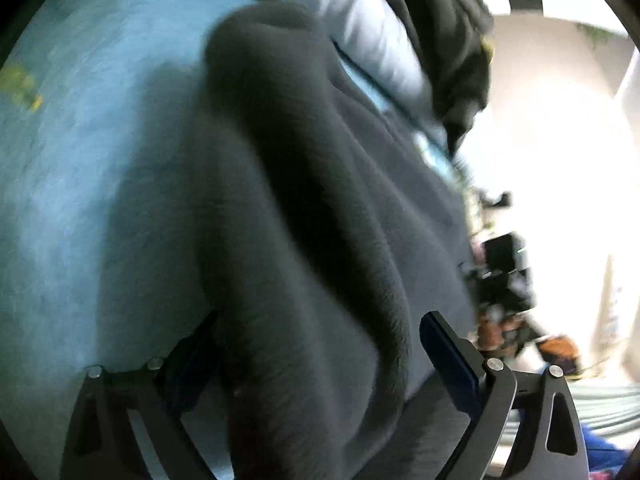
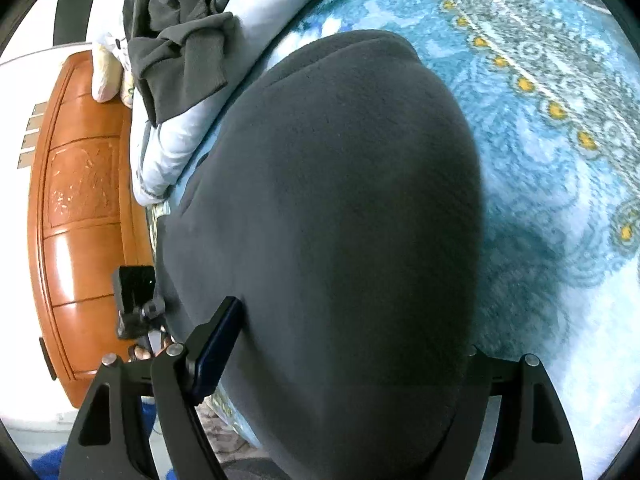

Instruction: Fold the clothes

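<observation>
A dark grey fleece garment (image 1: 304,216) is seen draped in thick folds across both wrist views, lying over a blue patterned bedspread (image 1: 88,168). In the left wrist view the left tongs (image 1: 320,344) are spread wide, with a bulky fold of the fleece bunched between the two fingers; the finger at 4 o'clock (image 1: 448,356) is clearly seen with its blue pad beside the cloth, while the one at 8 o'clock is largely hidden behind the fabric. Whether the cloth is actually pinched cannot be told. This view is blurred.

In the right wrist view the right tongs (image 2: 352,336) are likewise set wide, and the garment (image 2: 340,208) fills the gap between the fingers and rises toward 12 o'clock. The finger at 7 o'clock (image 2: 218,348) is pressed against the fleece edge; the other finger is covered by cloth. The bedspread (image 2: 552,128), marked with yellow dots, is seen from 1 to 4 o'clock. At 11 o'clock a pale blue pillow (image 2: 256,36) is seen with another grey garment (image 2: 180,52) crumpled on it. An orange wooden headboard (image 2: 80,208) is seen at 9 o'clock.
</observation>
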A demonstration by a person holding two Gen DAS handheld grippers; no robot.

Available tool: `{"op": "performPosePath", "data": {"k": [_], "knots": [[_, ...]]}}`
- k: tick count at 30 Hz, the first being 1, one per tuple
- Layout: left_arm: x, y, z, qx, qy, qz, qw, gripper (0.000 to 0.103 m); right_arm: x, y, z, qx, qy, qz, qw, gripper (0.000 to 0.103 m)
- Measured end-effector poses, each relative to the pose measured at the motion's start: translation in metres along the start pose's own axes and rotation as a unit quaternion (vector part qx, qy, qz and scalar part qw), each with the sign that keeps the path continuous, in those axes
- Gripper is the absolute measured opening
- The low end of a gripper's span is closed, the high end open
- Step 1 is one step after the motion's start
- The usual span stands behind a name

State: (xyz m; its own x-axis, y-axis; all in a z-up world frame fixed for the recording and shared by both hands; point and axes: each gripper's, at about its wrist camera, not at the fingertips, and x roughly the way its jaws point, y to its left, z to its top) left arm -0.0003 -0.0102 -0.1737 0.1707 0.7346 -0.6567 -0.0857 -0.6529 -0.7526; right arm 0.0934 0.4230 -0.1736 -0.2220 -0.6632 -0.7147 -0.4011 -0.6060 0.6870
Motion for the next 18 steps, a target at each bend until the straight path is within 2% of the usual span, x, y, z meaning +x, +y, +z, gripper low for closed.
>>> {"op": "performPosePath", "data": {"k": [4, 5, 7, 8, 9, 11, 12, 14, 15, 18], "knots": [[-0.001, -0.001, 0.003, -0.008, -0.004, 0.007, 0.9999, 0.094, 0.006, 0.005, 0.0, 0.015, -0.025, -0.013, 0.999, 0.081], [-0.003, -0.003, 0.001, -0.006, -0.008, 0.025, 0.9996, 0.086, 0.004, 0.005, -0.002, 0.018, -0.032, -0.016, 0.999, 0.08], [-0.006, -0.007, -0.003, -0.002, -0.014, 0.053, 0.9985, 0.071, 0.002, 0.007, -0.006, 0.021, -0.04, -0.026, 0.999, 0.07], [-0.008, -0.009, -0.006, -0.001, -0.016, 0.064, 0.9978, 0.068, 0.001, 0.008, -0.007, 0.024, -0.041, -0.032, 0.998, 0.064], [-0.009, -0.011, -0.009, 0.0, -0.019, 0.075, 0.997, 0.067, 0.0, 0.01, -0.009, 0.025, -0.042, -0.037, 0.998, 0.062], [-0.012, -0.015, -0.014, 0.003, -0.024, 0.096, 0.9951, 0.056, -0.003, 0.016, -0.01, 0.022, -0.044, -0.047, 0.998, 0.058], [-0.014, -0.017, -0.017, 0.004, -0.026, 0.107, 0.9939, 0.054, -0.004, 0.02, -0.011, 0.021, -0.046, -0.052, 0.997, 0.056], [-0.015, -0.027, -0.019, 0.022, -0.035, 0.13, 0.9907, 0.043, -0.008, 0.027, -0.014, 0.016, -0.052, -0.06, 0.997, 0.052], [-0.018, -0.034, -0.022, 0.032, -0.04, 0.139, 0.989, 0.042, -0.011, 0.032, -0.016, 0.012, -0.056, -0.062, 0.996, 0.049], [-0.031, -0.052, -0.03, 0.046, -0.06, 0.134, 0.9881, 0.037, -0.023, 0.046, -0.024, -0.006, -0.065, -0.059, 0.996, 0.042]]}}
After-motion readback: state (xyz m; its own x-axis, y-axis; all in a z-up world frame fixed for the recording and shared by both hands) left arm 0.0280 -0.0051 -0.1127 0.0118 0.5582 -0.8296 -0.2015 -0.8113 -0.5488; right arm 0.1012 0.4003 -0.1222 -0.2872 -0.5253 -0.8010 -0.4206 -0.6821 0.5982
